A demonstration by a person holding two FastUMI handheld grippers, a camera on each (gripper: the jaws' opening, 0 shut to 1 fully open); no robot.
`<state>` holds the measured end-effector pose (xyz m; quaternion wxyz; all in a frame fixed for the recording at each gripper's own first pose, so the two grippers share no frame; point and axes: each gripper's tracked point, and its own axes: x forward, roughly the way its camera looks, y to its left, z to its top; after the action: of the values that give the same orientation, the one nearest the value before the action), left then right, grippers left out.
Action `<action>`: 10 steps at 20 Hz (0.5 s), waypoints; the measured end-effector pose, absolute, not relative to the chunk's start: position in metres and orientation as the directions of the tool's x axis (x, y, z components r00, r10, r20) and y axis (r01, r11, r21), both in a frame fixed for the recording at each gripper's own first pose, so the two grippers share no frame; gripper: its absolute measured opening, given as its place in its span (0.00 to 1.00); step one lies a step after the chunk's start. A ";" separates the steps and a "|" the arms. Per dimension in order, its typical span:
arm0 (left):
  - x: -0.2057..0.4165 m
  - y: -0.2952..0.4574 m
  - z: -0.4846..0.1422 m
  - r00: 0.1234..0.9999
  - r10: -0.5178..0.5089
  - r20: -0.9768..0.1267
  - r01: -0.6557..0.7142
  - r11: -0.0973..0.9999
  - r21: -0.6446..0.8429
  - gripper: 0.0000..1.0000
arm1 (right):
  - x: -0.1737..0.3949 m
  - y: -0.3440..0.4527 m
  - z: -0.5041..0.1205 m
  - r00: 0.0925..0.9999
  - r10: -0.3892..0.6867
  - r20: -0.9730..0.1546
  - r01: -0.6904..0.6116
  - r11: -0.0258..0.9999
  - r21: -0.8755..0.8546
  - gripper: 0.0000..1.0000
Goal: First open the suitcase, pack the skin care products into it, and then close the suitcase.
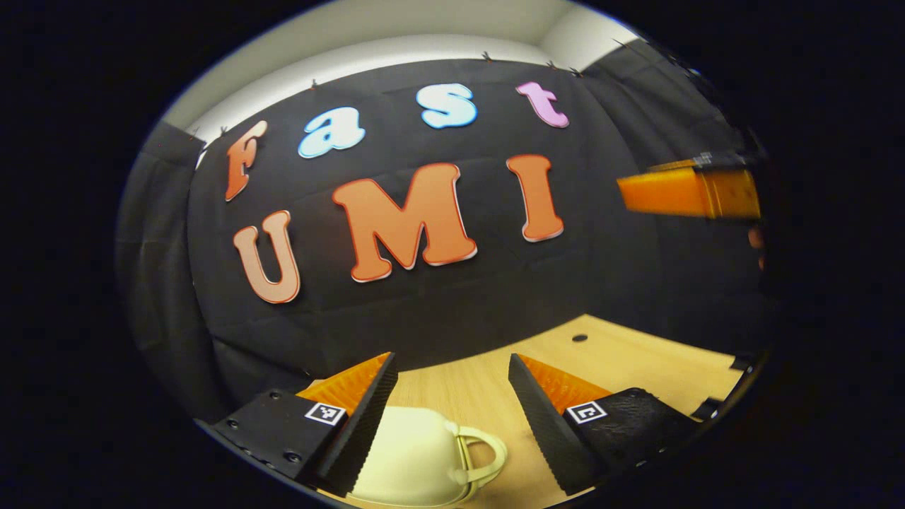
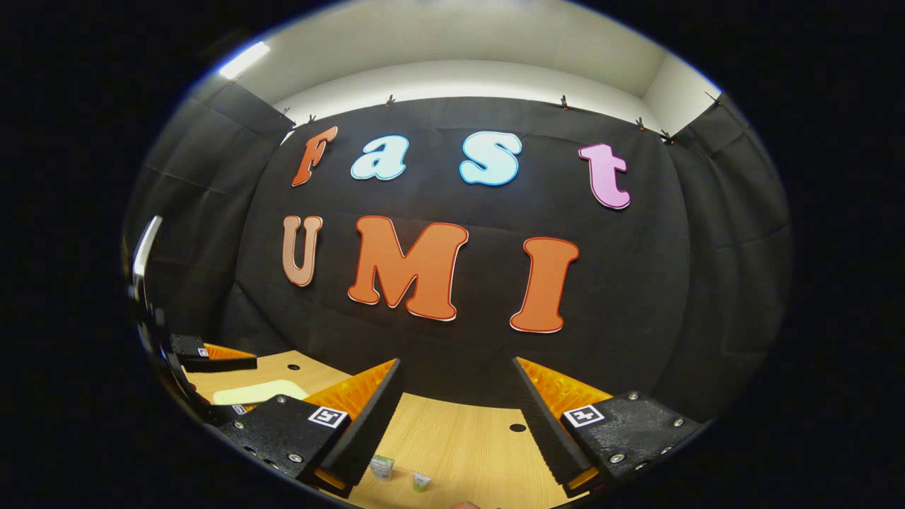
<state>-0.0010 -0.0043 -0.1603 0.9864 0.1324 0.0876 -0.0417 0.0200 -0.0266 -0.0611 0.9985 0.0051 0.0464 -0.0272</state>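
Observation:
In the left gripper view, a cream hard-shell suitcase point(image 1: 413, 459) with a loop handle lies on the wooden table just below my left gripper point(image 1: 451, 360). That gripper is open and hovers over it without touching. My right gripper point(image 2: 458, 364) is open too and holds nothing. Under it, two small skin care items, a green-white sachet point(image 2: 382, 466) and a small tube point(image 2: 421, 482), rest on the table. At the left of the right gripper view I see the suitcase point(image 2: 258, 391) as a pale patch, with a left gripper finger point(image 2: 215, 363) above it.
The light wooden table point(image 2: 466, 438) runs back to the black cloth wall and has small round holes point(image 1: 580, 338). An orange finger point(image 1: 679, 192) of the right gripper juts in at the right edge of the left gripper view, held high.

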 end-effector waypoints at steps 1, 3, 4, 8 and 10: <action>0.000 -0.008 -0.181 0.972 -0.065 -0.224 0.131 0.947 0.294 0.95 | 0.024 -0.032 -0.062 0.994 -0.056 -0.090 0.056 0.998 -0.002 0.95; 0.001 -0.013 -0.215 0.955 -0.064 -0.290 0.174 0.912 0.371 0.95 | 0.031 -0.039 -0.066 0.995 -0.051 -0.085 0.050 0.999 -0.015 0.95; 0.000 -0.015 -0.235 0.943 -0.062 -0.328 0.198 0.896 0.398 0.95 | 0.033 -0.046 -0.066 0.995 -0.052 -0.081 0.051 0.999 -0.020 0.92; 0.002 -0.013 -0.300 0.900 -0.015 -0.436 0.265 0.812 0.520 0.87 | 0.039 -0.064 -0.075 0.995 -0.062 -0.081 0.059 0.998 -0.031 0.95; -0.001 -0.013 -0.327 0.879 -0.005 -0.477 0.309 0.769 0.560 0.88 | 0.038 -0.076 -0.081 0.994 -0.071 -0.088 0.069 0.997 -0.031 0.95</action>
<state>-0.0011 -0.0128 -0.3273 0.9116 0.3292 0.2307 -0.0861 0.0384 -0.0762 -0.0810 0.9983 -0.0141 0.0447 -0.0350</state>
